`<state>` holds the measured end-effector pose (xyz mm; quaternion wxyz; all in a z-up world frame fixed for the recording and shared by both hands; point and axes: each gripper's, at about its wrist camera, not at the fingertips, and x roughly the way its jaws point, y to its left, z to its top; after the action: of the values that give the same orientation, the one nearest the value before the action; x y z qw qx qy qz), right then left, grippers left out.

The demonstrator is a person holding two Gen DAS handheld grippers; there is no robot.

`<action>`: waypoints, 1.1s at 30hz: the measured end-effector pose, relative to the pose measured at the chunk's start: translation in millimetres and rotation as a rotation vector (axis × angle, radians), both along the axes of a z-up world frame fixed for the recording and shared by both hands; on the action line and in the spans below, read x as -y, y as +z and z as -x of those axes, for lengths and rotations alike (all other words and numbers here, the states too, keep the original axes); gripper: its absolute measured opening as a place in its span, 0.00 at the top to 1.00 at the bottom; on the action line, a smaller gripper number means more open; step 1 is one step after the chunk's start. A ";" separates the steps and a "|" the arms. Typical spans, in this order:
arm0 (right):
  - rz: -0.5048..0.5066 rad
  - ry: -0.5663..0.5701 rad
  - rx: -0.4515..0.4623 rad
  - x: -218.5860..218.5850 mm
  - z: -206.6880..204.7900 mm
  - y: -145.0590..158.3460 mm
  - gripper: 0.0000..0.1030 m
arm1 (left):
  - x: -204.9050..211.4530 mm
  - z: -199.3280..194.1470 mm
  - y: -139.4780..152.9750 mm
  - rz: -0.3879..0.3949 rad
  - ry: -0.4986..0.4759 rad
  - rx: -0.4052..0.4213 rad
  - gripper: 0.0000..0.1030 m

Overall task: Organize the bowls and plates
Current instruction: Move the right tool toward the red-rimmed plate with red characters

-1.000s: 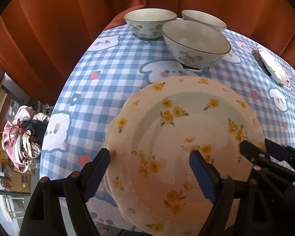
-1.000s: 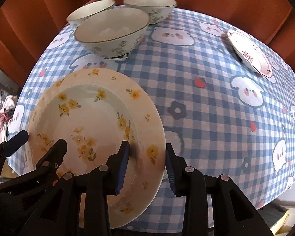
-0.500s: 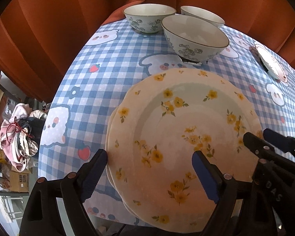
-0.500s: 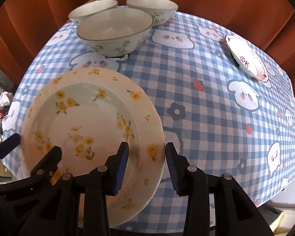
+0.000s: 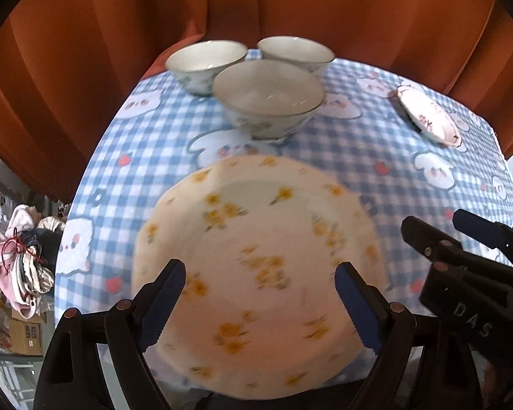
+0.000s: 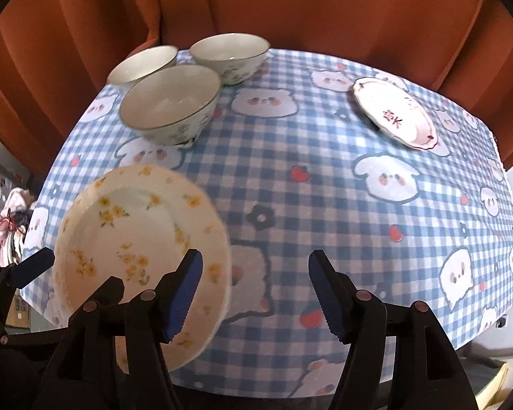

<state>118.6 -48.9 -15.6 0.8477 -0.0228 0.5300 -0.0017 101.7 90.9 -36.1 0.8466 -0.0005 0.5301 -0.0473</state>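
On table, listed left to right:
Surface: blue-and-white checked tablecloth [image 6: 325, 177] printed with white cartoon faces, red strawberries and dark flowers; orange-brown pleated curtain [image 6: 290, 7] behind it.
Left background: bundle of pink and dark fabric [image 5: 20, 266] off the table's left edge, cardboard boxes below it.
Left gripper [image 5: 260, 304]: black two-finger claw with blue pads, jaws spread wide and clasping nothing; both fingers hang over the near half of the yellow-flowered plate, contact not discernible.
Yellow-flowered plate [image 6: 133, 235]: round cream ceramic plate with scalloped rim and yellow flower sprigs, at the near left corner of the table; blurred in the left wrist view; whether a second plate lies beneath it cannot be told.
Bowls: three white ceramic bowls with green floral outsides, clustered at the far left; nearest bowl [image 6: 171, 102] just beyond the flowered plate, left rear bowl [image 6: 142, 66] and right rear bowl [image 6: 229, 53] close behind it.
Right gripper [image 6: 253, 294]: identical claw, jaws parted and empty; its left finger overlaps the flowered plate's right rim, its right finger over bare cloth.
Small plate [image 6: 395, 118]: white scalloped ceramic plate with red markings, far right, well apart from the bowls.
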 end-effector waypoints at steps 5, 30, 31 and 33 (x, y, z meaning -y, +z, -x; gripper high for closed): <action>-0.041 0.013 0.029 34.5 -4.7 7.9 0.34 | 34.1 -5.9 10.1 -0.015 -0.002 0.028 0.12; -0.078 -0.004 0.084 239.5 -85.9 14.6 0.34 | 243.5 -89.9 19.9 -0.046 0.025 0.095 0.18; -0.077 -0.002 0.084 244.7 -90.1 13.1 0.34 | 251.9 -95.6 18.4 -0.046 0.019 0.105 0.21; -0.069 -0.002 0.084 254.3 -99.2 9.6 0.34 | 263.6 -104.7 15.8 -0.064 0.027 0.118 0.22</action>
<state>217.7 -303.2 -6.0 0.8695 0.0073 0.4937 0.0148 206.4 -172.7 -20.3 0.8765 0.0222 0.4805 -0.0189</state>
